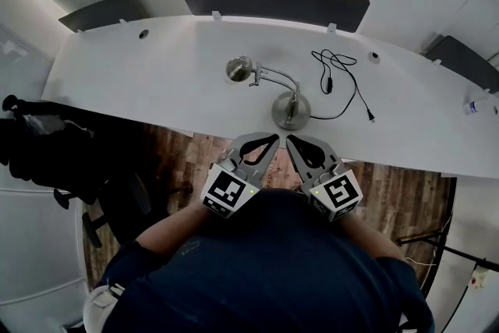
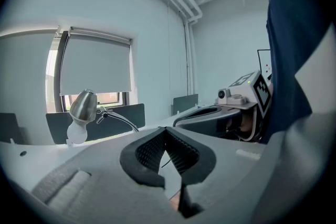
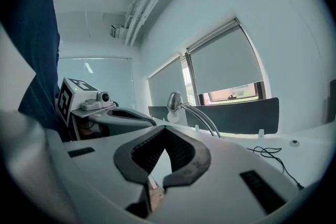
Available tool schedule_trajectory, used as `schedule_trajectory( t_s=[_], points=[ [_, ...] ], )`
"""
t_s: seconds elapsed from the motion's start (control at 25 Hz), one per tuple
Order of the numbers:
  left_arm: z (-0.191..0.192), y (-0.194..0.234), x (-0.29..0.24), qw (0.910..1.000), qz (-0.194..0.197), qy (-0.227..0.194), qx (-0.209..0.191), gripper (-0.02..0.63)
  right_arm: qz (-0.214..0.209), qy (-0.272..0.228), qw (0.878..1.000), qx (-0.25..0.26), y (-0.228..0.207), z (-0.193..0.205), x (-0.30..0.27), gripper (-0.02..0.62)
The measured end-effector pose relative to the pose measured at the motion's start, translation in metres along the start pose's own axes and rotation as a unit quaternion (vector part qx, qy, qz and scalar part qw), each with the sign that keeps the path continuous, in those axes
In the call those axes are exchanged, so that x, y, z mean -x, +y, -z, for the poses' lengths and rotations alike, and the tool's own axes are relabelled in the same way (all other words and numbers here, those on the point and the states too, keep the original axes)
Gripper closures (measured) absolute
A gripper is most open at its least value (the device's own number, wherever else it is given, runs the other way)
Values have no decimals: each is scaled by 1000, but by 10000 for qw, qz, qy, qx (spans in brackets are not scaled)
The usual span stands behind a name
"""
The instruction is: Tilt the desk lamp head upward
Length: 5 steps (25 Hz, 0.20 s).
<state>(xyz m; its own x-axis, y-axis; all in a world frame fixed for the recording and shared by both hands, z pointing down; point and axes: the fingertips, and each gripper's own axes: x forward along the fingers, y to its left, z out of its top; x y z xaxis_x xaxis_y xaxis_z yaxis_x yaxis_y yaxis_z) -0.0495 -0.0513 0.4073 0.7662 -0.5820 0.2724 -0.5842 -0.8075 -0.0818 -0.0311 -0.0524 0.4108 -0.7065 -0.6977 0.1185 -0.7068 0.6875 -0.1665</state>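
Head view: desk lamp [image 1: 271,90] is standing on the white desk [image 1: 140,74], its round base [image 1: 291,110] sitting near the front edge. The neck is curving off to the left, and the lamp head [image 1: 238,69] is sitting at the far end of it. A loose black cable [image 1: 340,78] is lying on the desk just right of the lamp. Left gripper [image 1: 266,143] and right gripper [image 1: 301,144] are hanging side by side in front of the desk edge, short of the base and touching nothing. Both are pointing toward the lamp, each one's marker cube [image 1: 228,191] sitting close to the person's body.

Left gripper view: jaws are sitting together [image 2: 166,134] with nothing between them. The lamp head [image 2: 84,106] is showing up-left and well apart, its shade facing down with the white bulb [image 2: 76,134] poking out below. The right gripper [image 2: 220,115] is sitting alongside, to the right.

Right gripper view: jaws are pressing tip to tip [image 3: 165,131] and gripping nothing. The lamp head [image 3: 174,101] is sitting straight ahead and above the tips, well apart, in front of the window blind [image 3: 226,65]. The cable [image 3: 273,155] is trailing at the right, and the left gripper [image 3: 115,115] is sitting at the left.
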Motion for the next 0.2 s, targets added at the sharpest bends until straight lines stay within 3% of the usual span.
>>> schedule_trajectory(
  t_s=[0.2],
  points=[
    [0, 0, 0, 10000, -17, 35, 32, 598, 25, -12, 10000, -31, -2, 0, 0, 584]
  ],
)
